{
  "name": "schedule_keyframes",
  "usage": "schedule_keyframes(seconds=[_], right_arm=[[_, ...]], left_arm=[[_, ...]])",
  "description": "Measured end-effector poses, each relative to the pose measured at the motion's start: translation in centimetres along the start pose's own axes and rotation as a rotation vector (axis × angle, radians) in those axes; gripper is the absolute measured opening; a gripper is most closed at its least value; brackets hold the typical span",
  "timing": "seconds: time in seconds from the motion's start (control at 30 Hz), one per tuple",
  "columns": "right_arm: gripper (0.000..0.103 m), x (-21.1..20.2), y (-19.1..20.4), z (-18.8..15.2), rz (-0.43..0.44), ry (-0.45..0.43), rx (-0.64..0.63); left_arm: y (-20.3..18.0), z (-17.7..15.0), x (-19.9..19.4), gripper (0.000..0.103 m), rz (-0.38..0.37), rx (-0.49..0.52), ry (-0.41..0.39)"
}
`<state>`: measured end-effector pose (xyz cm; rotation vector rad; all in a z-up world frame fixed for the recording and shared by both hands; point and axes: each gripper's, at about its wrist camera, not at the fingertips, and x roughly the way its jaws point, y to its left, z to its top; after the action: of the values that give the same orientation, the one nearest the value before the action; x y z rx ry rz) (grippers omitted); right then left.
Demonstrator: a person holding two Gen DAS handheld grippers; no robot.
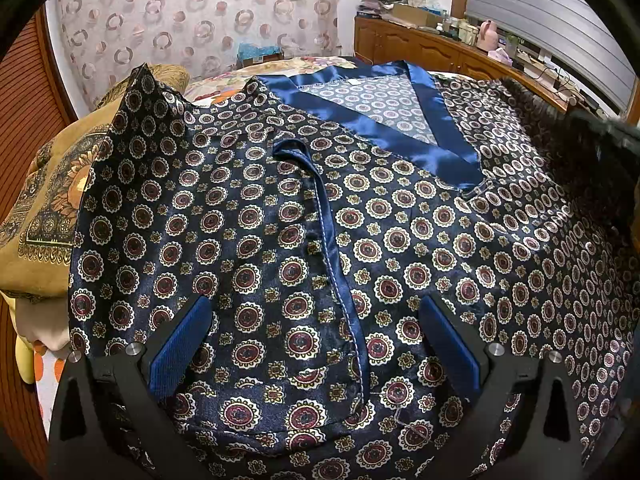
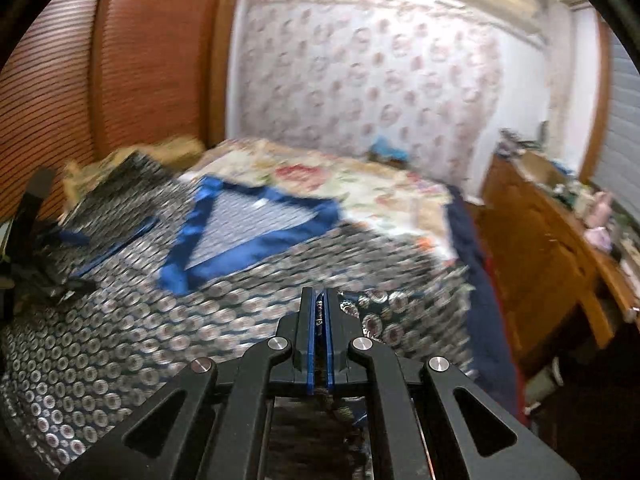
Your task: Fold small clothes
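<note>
The right gripper [image 2: 319,312] is pinching the patterned satin shirt [image 1: 280,220] at lower centre; the left gripper [image 1: 316,340] is hovering spread wide over it.

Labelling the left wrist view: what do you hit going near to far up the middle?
Left gripper, open over the shirt → blue sleeve cuff → blue V-neck trim → floral bedspread → patterned curtain.

Left wrist view: close over the patterned shirt [image 1: 248,208], facing the curtain [image 1: 200,20]. Right wrist view: higher, blurred; both share shirt, bed [image 2: 360,184], curtain.
</note>
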<state>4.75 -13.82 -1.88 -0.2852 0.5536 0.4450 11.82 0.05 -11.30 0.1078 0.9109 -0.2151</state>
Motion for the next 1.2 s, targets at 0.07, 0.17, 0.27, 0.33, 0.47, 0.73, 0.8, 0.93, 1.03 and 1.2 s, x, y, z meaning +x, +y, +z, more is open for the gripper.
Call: schedule_keyframes(seconds=[0.07, 0.17, 0.27, 0.33, 0.47, 0.73, 0.8, 0.93, 1.03, 1.2], right_arm=[[0.004, 1.1, 0.3, -0.4, 0.03, 0.036, 0.012], [0.025, 1.9, -0.3, -0.9, 0.017, 0.072, 0.027], [0.044, 0.6, -2.3, -1.4, 0.014, 0.054, 0.072], [0.047, -1.2, -4.0, -1.6, -0.001, 0.03, 0.101], [0.05, -3.6, -5.9, -2.8, -0.053, 0.012, 0.138], [0.05, -0.3, -9.6, -5.1, -0.123, 0.137, 0.292], [0.05, 0.6, -10.0, -5.4, -0.12, 0.165, 0.314], [0.05, 1.5, -10.8, -5.2, -0.094, 0.2, 0.334], [0.05, 2.5, -11.4, -4.8, -0.093, 0.211, 0.321], [0.009, 4.9, -11.8, -4.1, -0.099, 0.215, 0.283]], left_arm=[[0.0, 0.0, -0.1, 0.103, 0.009, -0.001, -0.004], [0.0, 0.0, -1.3, 0.103, 0.013, -0.019, -0.061], [-0.2, 0.1, -3.5, 0.103, -0.019, -0.055, -0.138], [-0.5, 0.2, -4.8, 0.103, -0.03, -0.074, -0.188], [-1.4, 0.6, -7.0, 0.103, -0.056, -0.079, -0.232], [-3.2, 0.9, -8.9, 0.103, -0.064, -0.031, -0.284], [-3.6, 0.9, -9.2, 0.103, -0.064, -0.022, -0.288], [-4.2, 1.1, -9.4, 0.103, -0.074, -0.006, -0.291], [-4.4, 1.1, -9.3, 0.103, -0.08, -0.007, -0.292], [-4.1, 0.8, -9.1, 0.103, -0.08, -0.022, -0.286]])
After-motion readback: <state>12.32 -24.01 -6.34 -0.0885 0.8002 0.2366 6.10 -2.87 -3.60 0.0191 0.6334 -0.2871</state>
